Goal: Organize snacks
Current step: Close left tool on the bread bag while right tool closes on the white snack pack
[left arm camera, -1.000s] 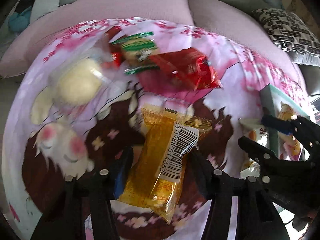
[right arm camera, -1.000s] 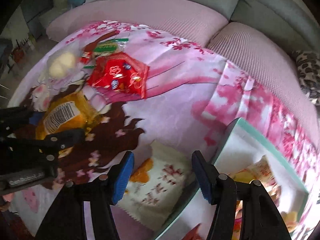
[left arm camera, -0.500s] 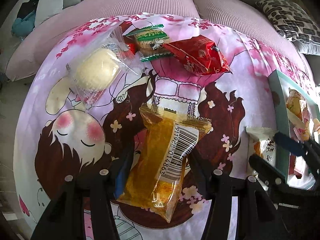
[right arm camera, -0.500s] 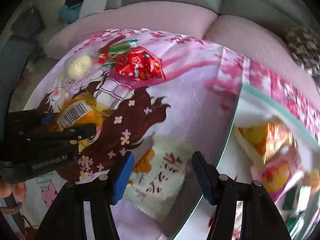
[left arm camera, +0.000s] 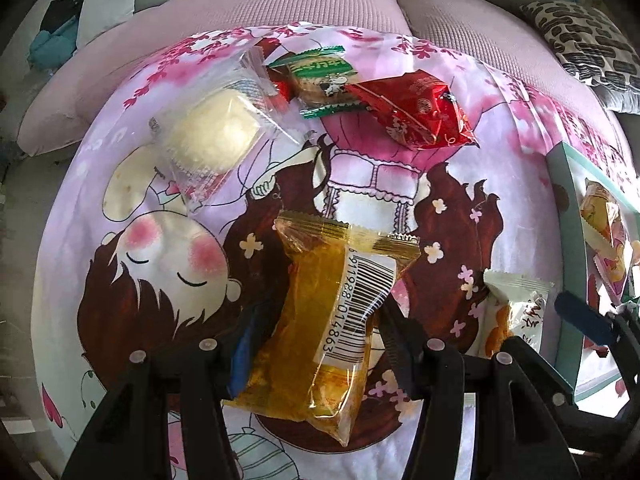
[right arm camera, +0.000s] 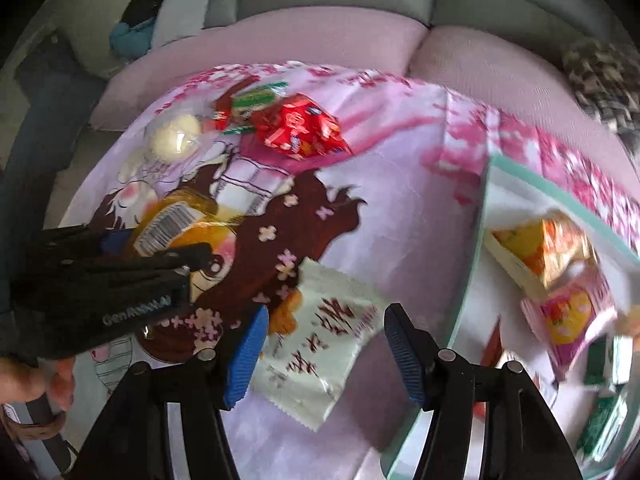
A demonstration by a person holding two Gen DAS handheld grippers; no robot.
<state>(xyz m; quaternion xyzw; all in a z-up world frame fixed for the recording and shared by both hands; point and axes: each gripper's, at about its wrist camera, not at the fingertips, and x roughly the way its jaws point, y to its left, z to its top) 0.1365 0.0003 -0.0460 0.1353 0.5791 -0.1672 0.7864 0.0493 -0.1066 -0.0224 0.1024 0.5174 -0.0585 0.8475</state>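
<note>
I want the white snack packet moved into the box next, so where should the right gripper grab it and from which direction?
Grip the white packet across its short width near the middle, coming down from above. It lies flat on the cloth beside the box, and the right gripper hangs open astride it; the crimped ends are thin and floppy.

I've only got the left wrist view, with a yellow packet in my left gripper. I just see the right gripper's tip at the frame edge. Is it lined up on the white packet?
Observer: Yes. The right gripper straddles the white plastic snack packet with red lettering, jaws open, with a gap at one pad.
Operator: While the left gripper holds this transparent yellow snack packet: is the white one clear of the box?
Observer: Yes, a strip of pink cartoon-print cloth shows between it and the teal-rimmed white box.
Operator: Anything green in the box?
Observer: Green-and-white packets, blurred, in its near corner.
</note>
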